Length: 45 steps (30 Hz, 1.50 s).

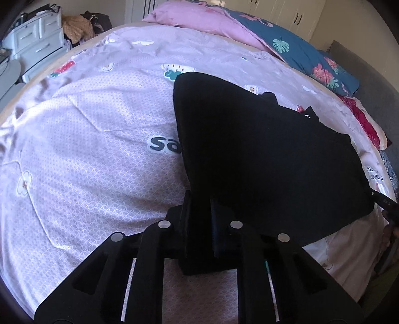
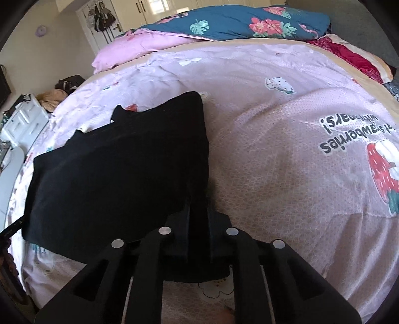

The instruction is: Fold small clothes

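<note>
A black garment lies spread flat on the pink printed bedsheet. My left gripper is shut on the garment's near left corner, with the cloth pinched between its fingers. In the right wrist view the same black garment stretches off to the left. My right gripper is shut on its near right corner. The near hem runs between the two grippers. The tip of the other gripper shows at the far edge of each view, the right gripper and the left gripper.
A rolled teal floral quilt with a pink lining lies along the far side of the bed. A red blanket sits at the far right corner. White drawers and piled clothes stand beyond the left edge.
</note>
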{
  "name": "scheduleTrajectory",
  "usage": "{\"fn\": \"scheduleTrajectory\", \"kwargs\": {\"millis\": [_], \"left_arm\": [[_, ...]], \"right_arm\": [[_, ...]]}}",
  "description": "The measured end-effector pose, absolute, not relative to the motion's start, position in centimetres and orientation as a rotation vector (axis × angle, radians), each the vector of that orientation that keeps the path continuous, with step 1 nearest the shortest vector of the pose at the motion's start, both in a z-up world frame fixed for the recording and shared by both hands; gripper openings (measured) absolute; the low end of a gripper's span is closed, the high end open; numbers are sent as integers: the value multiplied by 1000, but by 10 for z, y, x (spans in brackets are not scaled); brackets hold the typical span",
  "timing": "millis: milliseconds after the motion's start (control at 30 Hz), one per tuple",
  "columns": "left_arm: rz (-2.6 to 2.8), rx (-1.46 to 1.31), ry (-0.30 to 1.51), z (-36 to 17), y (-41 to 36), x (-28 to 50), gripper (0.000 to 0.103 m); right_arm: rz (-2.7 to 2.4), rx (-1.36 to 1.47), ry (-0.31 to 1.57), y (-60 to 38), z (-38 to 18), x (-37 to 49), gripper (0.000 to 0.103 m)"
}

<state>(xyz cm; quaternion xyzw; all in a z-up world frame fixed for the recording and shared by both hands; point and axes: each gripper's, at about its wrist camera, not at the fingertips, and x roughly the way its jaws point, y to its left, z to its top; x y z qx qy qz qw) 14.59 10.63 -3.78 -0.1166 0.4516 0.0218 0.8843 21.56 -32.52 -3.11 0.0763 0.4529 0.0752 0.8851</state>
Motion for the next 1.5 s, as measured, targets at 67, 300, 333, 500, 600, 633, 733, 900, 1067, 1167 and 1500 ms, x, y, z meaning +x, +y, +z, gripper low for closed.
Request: {"fn": "scheduleTrajectory", "kwargs": {"millis": [67,300,333,500,600,633,733,900,1067,1167,1500], "left_arm": [[55,-240,939,-36,108,145,15],[76,-227,929,-29,110,139,27],[78,-223,929,-29,110,138,30],[88,-222,913,-22,113,133,42],[89,-233,905,-19,116,131,48],[90,-237,902,-18,118,130,56],[94,-247,889,-14,121,128,67],[121,-256,879,-13,128,128,83],[172,-268,880,-15,140,129,93],[190,-294,862,-11,150,130,94],[235,-290,860,-5,163,153,94]], "right_arm": [[129,141,934,-325,-28,213,32],[90,58,831,-313,-8,194,66],[102,56,816,-310,-5,190,68],[157,9,765,-285,6,177,95],[174,-52,747,-268,9,169,97],[189,-69,744,-261,10,167,97],[223,-108,731,-242,11,162,99],[296,-182,699,-202,12,146,99],[385,-260,679,-163,9,133,99],[433,-306,682,-138,4,127,99],[552,-433,663,-73,-8,111,99]]}}
